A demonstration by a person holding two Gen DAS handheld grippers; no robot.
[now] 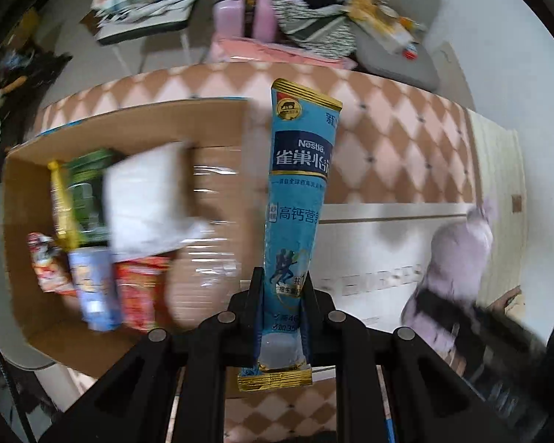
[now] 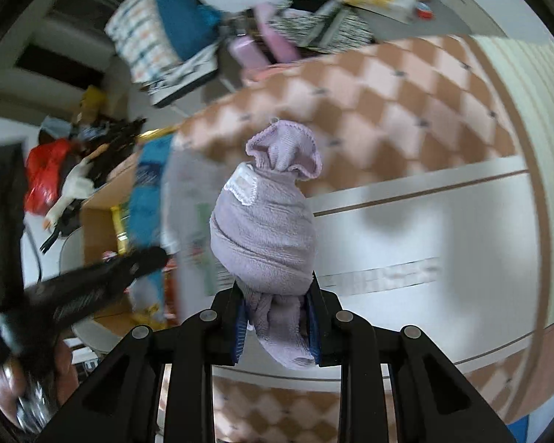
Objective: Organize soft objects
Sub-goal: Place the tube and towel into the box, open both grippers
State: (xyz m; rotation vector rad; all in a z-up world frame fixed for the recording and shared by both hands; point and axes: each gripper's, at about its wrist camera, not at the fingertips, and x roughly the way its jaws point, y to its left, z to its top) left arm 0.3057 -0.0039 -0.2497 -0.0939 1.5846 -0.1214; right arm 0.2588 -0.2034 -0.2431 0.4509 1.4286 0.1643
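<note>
Blurred cardboard box (image 1: 29, 199) contents; left hand-held gripper (image 1: 281, 295) hides sachet (image 1: 299, 192) base.

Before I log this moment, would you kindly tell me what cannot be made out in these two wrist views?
- Left wrist view: the packets in the cardboard box are motion-blurred; their labels are unreadable.
- Left wrist view: the blue Nestle sachet curves, so its right-hand print is lost.
- Right wrist view: the left gripper is a dark blur.
- Right wrist view: the rolled lilac sock hides the white board behind it.
</note>
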